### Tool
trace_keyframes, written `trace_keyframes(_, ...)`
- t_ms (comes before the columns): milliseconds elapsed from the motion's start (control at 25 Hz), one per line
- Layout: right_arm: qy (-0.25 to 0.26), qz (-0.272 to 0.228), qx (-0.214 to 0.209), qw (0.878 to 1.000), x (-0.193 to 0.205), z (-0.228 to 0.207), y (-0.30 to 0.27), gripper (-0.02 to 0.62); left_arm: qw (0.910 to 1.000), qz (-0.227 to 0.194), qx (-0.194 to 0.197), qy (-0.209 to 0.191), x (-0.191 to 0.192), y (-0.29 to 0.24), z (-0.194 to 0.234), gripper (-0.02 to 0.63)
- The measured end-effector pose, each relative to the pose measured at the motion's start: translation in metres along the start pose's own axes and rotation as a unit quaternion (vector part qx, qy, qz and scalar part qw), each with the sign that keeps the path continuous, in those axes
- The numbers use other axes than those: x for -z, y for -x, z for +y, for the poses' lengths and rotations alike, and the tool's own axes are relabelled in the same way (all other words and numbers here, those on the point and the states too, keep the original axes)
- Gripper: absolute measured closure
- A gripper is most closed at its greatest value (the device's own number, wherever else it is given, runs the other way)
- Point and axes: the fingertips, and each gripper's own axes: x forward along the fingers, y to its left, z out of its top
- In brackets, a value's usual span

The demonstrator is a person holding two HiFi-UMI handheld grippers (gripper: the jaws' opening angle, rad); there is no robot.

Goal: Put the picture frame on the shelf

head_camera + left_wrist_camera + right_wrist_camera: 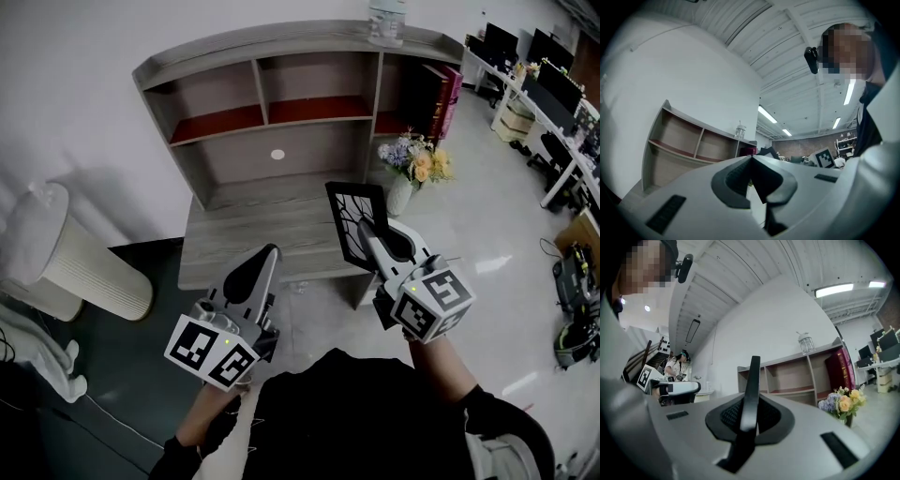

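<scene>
No readable text, number or brand in any view.

The only printed signs are black-and-white square markers: on the left marker cube [214, 349] of the left hand-held gripper [271, 251] and on the right marker cube [433, 302] of the right hand-held gripper [366, 225]. They are coded block patterns, with no letters or digits. The dark red books [441, 98] at the far right of the shelf [281, 42] show spines too small to read. Any label on the jar [386, 23] on the shelf's top cannot be made out.
</scene>
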Motion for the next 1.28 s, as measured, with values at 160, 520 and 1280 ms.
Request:
trace_keyframes(160,0.016,0.009,0.015,1.0,0.0,-0.003,-0.007,0.563,0.9998,-0.009,-0.017,-0.008,-0.01,0.007,0.025,0.595)
trace_keyframes(520,0.013,0.014,0.041,0.999,0.009,-0.027,-0.02,0.563,0.9991,-0.009,-0.041,-0.008,0.007,0.009,0.049,0.595)
trace_keyframes(1280,-0.029,-0.014,0.009,0.999,-0.005,-0.106,-0.122,0.563,0.9954,-0.037,-0.087,-0.013,-0.02,-0.054,0.115,0.595)
